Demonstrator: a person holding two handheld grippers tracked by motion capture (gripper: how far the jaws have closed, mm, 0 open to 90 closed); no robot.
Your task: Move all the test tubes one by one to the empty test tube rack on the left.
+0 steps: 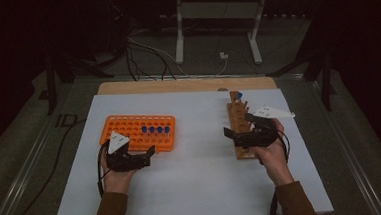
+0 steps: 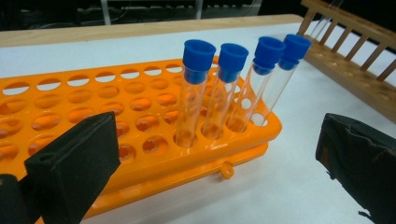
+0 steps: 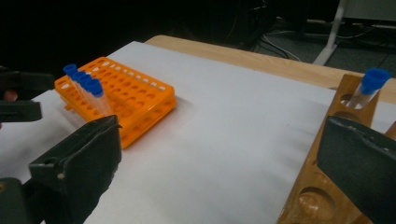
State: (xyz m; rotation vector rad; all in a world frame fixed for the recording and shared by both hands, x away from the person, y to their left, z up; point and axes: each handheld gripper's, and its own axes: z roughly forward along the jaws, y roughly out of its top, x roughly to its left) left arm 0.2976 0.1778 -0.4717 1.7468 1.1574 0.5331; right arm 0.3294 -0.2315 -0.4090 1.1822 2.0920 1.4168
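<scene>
Forearms in brown sleeves come in from the near edge of the white table (image 1: pixel 198 187), each hand gripping a black two-jaw tool. The left gripper (image 1: pixel 148 152) lies low at the front edge of the orange rack (image 1: pixel 129 128), pointing toward the right across the table, jaws spread apart with nothing between them; in the left gripper view the near corner of the rack sits between the two black pads. The right gripper (image 1: pixel 230 132) rests over the near part of the wooden rack (image 1: pixel 238 117), pointing left, jaws likewise spread wide and empty, with the wooden frame rising beside its right-hand pad in its own view.

The orange rack is a flat rectangular plastic tray pierced by rows of round holes, glossy and two-tiered. Four test tubes (image 2: pixel 224 93) stand side by side in a row near its right end, clear glass, slightly leaning, each closed by a blue cap (image 2: pixel 199 53). The wooden rack is long and narrow, varnished brown, with round holes in its top bar and slim pegs along one side; it holds a single blue-capped tube (image 3: pixel 366 91) at its far end
</scene>
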